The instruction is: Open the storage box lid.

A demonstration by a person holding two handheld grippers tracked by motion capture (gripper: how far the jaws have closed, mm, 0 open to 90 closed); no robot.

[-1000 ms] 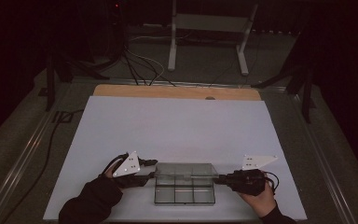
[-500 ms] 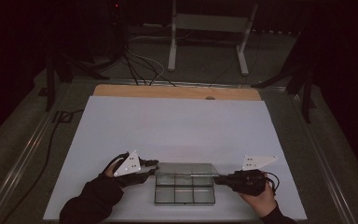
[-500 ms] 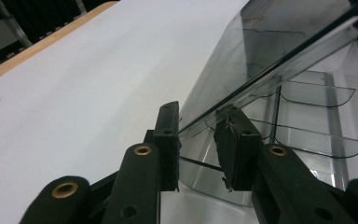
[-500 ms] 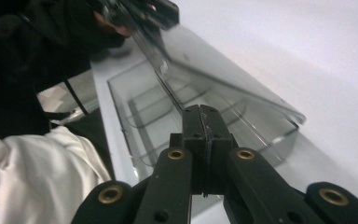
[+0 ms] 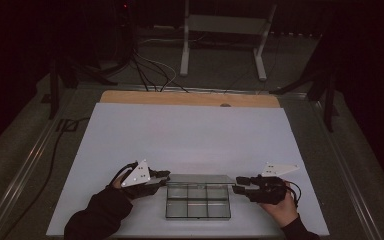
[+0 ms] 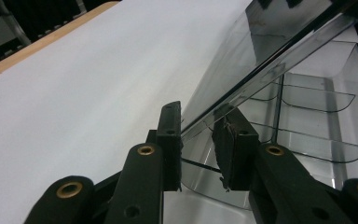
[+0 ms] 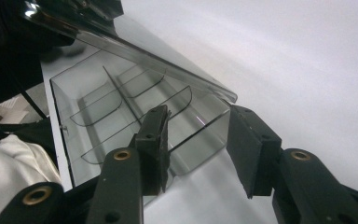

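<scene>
A clear plastic compartment box [image 5: 198, 210] lies on the white mat near the front edge. Its hinged lid [image 5: 200, 178] is tilted up at the back. My left gripper [image 5: 166, 176] is at the box's left side. Its jaws have just been closing, and in the left gripper view the left gripper [image 6: 198, 140] is shut on the lid's edge [image 6: 242, 88]. My right gripper [image 5: 237, 184] is at the box's right side. Its jaws have just been opening, and in the right gripper view the right gripper [image 7: 200, 114] stands open astride the box's corner wall [image 7: 205, 128], under the lid [image 7: 135, 49].
The white mat [image 5: 190, 135] covers the table, with a wooden strip [image 5: 180, 98] along its far edge. Metal rails run down both sides. Cables and the legs of a stand [image 5: 185, 55] are on the floor beyond. A dark sleeve [image 5: 97, 217] enters at bottom left.
The right gripper has shifted a little at the box's right side. The left hand and the box have stayed where they were.
</scene>
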